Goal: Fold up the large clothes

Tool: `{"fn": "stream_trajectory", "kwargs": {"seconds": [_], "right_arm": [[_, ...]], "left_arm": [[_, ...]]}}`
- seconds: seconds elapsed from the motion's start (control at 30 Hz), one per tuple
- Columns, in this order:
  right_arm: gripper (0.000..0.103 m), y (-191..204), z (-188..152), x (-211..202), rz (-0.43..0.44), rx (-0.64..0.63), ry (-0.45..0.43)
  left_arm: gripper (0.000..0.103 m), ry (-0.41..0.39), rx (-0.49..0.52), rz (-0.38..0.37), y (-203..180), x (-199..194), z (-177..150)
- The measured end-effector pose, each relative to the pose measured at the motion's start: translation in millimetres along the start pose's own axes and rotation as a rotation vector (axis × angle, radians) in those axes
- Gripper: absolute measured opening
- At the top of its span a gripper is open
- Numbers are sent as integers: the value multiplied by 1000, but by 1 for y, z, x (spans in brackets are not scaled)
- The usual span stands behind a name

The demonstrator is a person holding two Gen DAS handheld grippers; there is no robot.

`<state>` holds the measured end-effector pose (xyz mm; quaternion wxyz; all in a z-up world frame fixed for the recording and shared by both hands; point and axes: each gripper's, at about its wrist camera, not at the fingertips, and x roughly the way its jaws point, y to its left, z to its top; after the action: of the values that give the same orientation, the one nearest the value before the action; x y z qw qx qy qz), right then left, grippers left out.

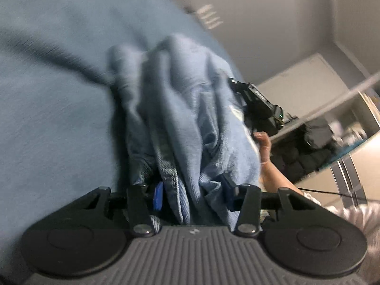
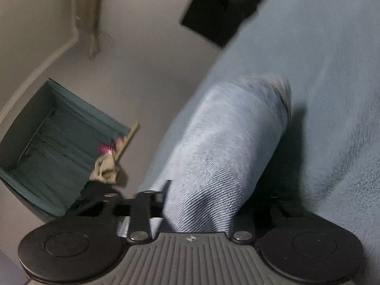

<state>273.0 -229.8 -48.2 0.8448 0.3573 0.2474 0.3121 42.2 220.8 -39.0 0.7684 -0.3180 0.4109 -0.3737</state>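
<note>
Left wrist view is showing my left gripper clamping a thick bunch of light blue denim jeans; the stitched seam and folds are spilling out between its blue-padded fingers, which are standing only as far apart as the bunched cloth forces them. The jeans are hanging over a pale blue fleece blanket that is filling everything to the left of the garment. Just right of the jeans, my right hand is showing beside the black body of the other gripper, and the picture is blurring with motion.

Right wrist view is showing my right gripper gripping another part of the jeans, a rolled stretch of denim rising from between the fingers to a frayed pale end. I am seeing only the finger left of the denim; cloth is covering the other. Right of the jeans, the blanket is spreading out; well to their left, a teal bin is sitting on the grey floor.
</note>
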Motion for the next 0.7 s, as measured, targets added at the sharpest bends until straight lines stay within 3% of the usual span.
{"fn": "stream_trajectory", "kwargs": {"seconds": [0.1, 0.2, 0.27, 0.37, 0.5, 0.57, 0.63, 0.67, 0.7], "right_arm": [[23, 30, 19, -20, -10, -83, -90], [22, 51, 66, -33, -24, -166, -134], [22, 58, 102, -30, -62, -218, -133], [22, 65, 148, -18, -141, -290, -121], [22, 52, 196, 11, -261, -354, -109], [27, 27, 209, 24, -353, -293, -65], [43, 0, 214, 42, -511, -218, -28], [48, -8, 213, 45, -584, -207, -22], [63, -12, 209, 46, -628, -205, -29]], "left_arm": [[44, -11, 6, -11, -11, 16, 9], [43, -24, 24, -24, -26, 42, 28], [41, -33, 72, -36, -41, 68, 42], [41, -34, 172, 31, -57, 118, 61], [41, -95, 114, 40, -37, 159, 74], [42, -116, 106, 62, -25, 167, 73], [42, -115, 89, 59, -15, 170, 72], [47, -113, 82, 55, -11, 170, 71], [48, -114, 73, 53, -8, 169, 72]]}}
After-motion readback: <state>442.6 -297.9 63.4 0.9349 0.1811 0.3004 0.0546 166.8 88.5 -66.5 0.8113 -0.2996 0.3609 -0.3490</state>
